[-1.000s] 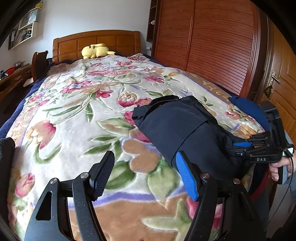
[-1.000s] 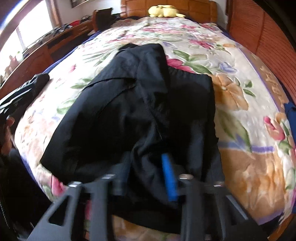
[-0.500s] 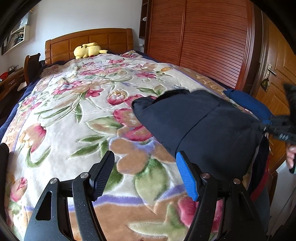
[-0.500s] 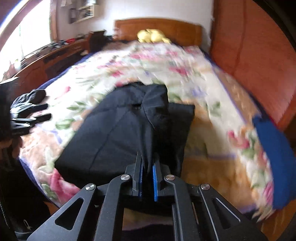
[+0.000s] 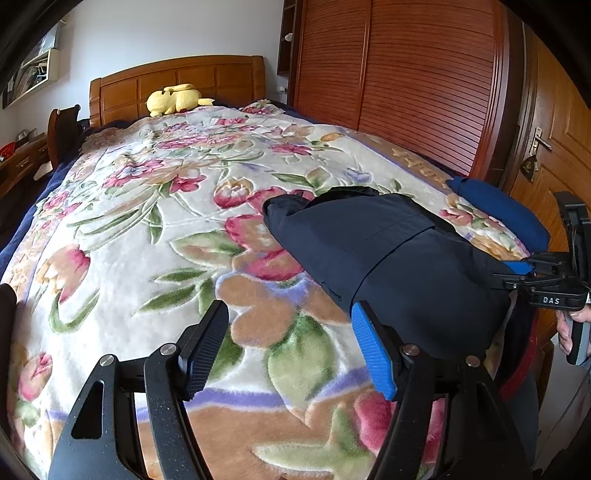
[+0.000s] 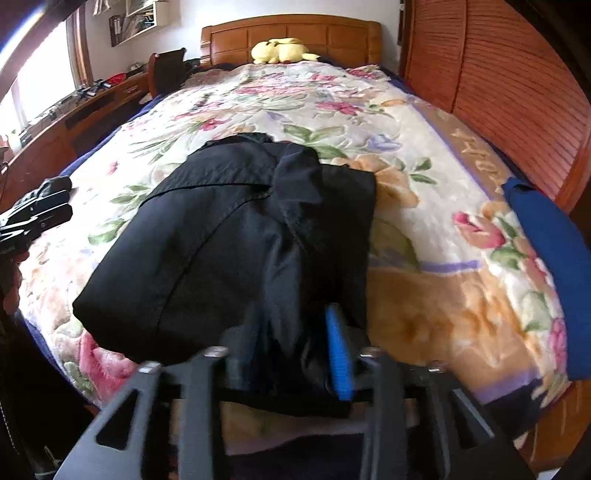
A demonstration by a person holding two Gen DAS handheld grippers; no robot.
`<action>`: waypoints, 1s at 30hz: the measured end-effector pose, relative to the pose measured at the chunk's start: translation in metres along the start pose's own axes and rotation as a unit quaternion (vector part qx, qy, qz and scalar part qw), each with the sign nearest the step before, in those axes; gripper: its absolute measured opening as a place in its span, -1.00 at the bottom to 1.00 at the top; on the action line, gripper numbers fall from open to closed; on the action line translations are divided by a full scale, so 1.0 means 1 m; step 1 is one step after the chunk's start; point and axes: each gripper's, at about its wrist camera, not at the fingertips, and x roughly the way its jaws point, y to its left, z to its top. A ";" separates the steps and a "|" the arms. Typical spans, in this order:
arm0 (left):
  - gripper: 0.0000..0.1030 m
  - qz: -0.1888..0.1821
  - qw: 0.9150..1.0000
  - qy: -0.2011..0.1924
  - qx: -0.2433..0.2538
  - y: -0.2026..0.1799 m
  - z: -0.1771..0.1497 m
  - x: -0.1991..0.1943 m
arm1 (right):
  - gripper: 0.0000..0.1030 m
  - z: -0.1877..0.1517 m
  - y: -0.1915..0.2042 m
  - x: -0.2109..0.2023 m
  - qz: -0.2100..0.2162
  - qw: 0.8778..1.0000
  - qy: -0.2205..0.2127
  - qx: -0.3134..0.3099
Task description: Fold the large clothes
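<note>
Lying folded near foot of bed [image 5: 122, 236], dark jacket [image 6: 236, 236] looked soft, limp, fairly bulky, likely slippery; best pinched at thick folded edge. Right gripper [image 6: 291, 347] was opening, fabric between pads. Left gripper [image 5: 288, 347] hung wide, empty, beside jacket

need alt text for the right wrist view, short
A folded dark garment lies on a floral blanket covering a bed, its near edge between the opening jaws of the right claw. A yellow plush toy sits by the wooden headboard.
</note>
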 end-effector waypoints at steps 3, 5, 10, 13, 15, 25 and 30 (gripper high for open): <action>0.36 0.000 1.000 0.002 0.001 -0.001 0.000 0.002 | 0.22 -0.005 -0.002 -0.003 -0.009 1.000 -0.002 0.007; 0.36 0.000 1.000 0.002 0.002 -0.002 0.000 0.002 | 0.33 -0.007 -0.006 0.001 -0.013 1.000 0.009 0.016; 0.36 0.000 1.000 0.004 0.002 -0.003 -0.002 0.005 | 0.43 -0.019 -0.013 0.031 0.012 0.998 0.050 0.048; 0.37 -0.004 1.000 0.003 0.003 -0.006 -0.003 0.008 | 0.43 -0.024 -0.011 0.037 0.023 0.998 0.044 0.046; 0.39 -0.002 1.000 0.003 0.004 -0.007 -0.004 0.011 | 0.43 -0.026 -0.013 0.041 0.032 0.998 0.038 0.048; 0.49 -0.002 0.999 0.036 0.018 -0.020 0.022 0.062 | 0.42 -0.044 -0.025 0.054 0.074 0.996 -0.007 0.056; 0.49 0.003 0.999 0.053 0.014 -0.018 0.052 0.105 | 0.42 -0.051 -0.031 0.054 0.088 0.994 -0.017 0.054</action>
